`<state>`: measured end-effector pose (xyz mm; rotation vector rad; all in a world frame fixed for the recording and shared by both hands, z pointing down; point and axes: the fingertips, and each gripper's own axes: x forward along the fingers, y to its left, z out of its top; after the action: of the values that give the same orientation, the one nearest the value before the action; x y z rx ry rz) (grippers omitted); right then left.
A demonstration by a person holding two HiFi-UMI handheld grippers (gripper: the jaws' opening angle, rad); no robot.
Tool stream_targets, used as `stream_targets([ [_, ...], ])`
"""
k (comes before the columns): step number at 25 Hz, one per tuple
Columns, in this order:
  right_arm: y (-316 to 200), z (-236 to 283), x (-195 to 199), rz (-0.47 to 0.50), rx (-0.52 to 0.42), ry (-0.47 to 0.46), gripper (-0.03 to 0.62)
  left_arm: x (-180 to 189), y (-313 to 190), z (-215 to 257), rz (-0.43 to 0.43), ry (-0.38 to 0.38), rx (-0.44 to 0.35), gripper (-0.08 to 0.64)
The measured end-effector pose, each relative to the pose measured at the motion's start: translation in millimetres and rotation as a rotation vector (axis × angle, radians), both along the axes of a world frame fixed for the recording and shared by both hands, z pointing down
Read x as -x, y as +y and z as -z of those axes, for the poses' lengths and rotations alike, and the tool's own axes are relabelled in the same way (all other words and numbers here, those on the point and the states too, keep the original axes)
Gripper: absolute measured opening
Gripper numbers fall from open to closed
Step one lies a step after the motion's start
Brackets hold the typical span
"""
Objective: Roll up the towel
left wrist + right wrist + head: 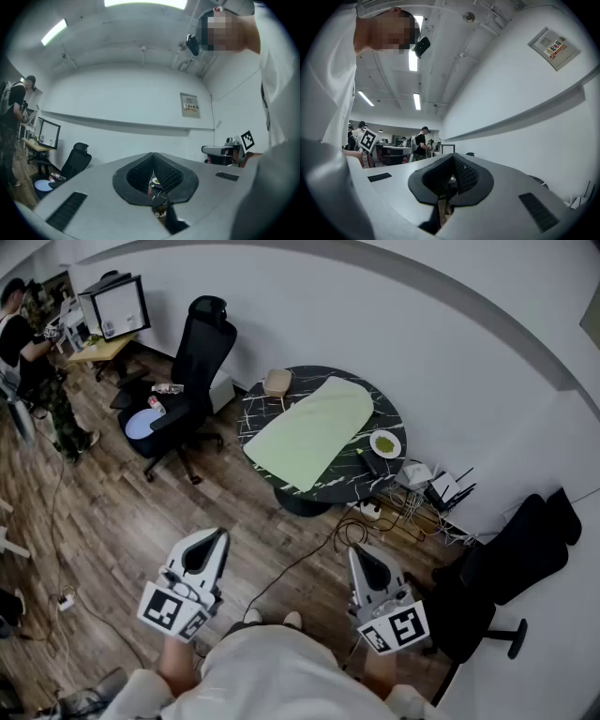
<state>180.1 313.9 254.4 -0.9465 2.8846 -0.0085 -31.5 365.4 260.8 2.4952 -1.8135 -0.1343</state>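
Towel (309, 432) lies flat on table (255, 411), well ahead. Left gripper (216, 537) and right gripper (360, 554): jaws together, empty. Advise approaching, opening both, and pinching one short edge evenly before rolling

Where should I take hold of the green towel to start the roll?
Grip the towel by the two corners of its near short edge, approaching from the person's side of the round table. It lies spread flat, running lengthwise away, and that edge lies close to the rim, so it is probably easiest to pinch.
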Motion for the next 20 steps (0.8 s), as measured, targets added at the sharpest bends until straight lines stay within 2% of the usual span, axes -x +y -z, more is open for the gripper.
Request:
stream_targets([
  [8,15.9,-7.8,0.8,0.023,0.008,0.006,-0.006,3.9,19.4,-1.5,0.035,0.000,-0.005,0.002],
  [14,33.0,-12.2,4.7,0.047,-0.017,0.065,-0.005,3.5,26.0,-5.9,0.058,-0.001,0.012,0.002],
  [20,32.6,-9.5,-2.7,0.029,-0.003,0.040,-0.005,-1.1,26.8,-4.5,0.053,-0.004,0.006,0.002],
])
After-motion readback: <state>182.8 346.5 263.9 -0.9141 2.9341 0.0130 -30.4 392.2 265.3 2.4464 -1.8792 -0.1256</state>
